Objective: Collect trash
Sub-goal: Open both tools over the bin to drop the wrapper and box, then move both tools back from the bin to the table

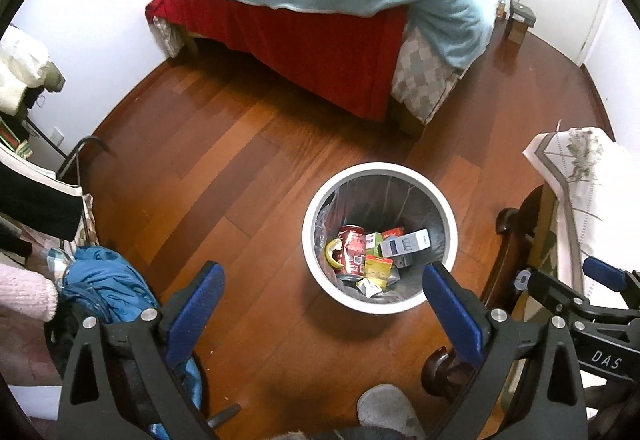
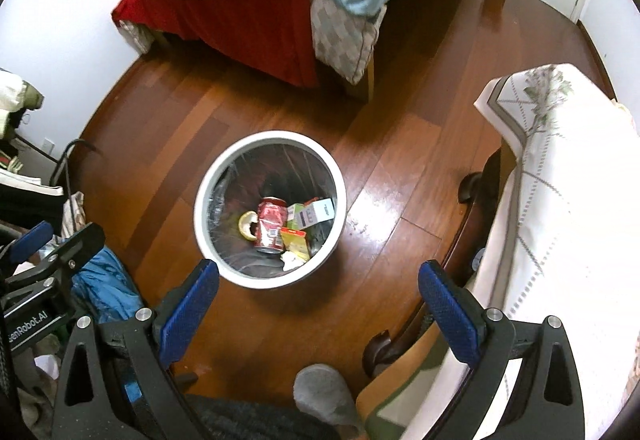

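A white round trash bin [image 1: 309, 224] [image 2: 200, 200] with a dark liner stands on the wooden floor. Inside it lie a red soda can [image 1: 353, 248] [image 2: 272, 224], a banana peel [image 1: 334, 254] [image 2: 245, 226], a white box [image 1: 406, 242], a yellow carton [image 1: 378, 268] [image 2: 295, 242] and crumpled paper [image 1: 370, 286]. My left gripper [image 1: 324, 268] hangs above the bin's near side, jaws wide open and empty. My right gripper [image 2: 319, 265] hovers just right of the bin's near rim, also open with nothing between its blue pads [image 2: 448, 312].
A bed [image 1: 304, 40] with a red skirt and a blue cover fills the far side. A cloth-covered table [image 2: 560, 200] with dark wooden legs stands at the right. Blue clothing [image 1: 108, 280] is piled at the left. A person's grey slipper [image 2: 324, 392] is near the bottom.
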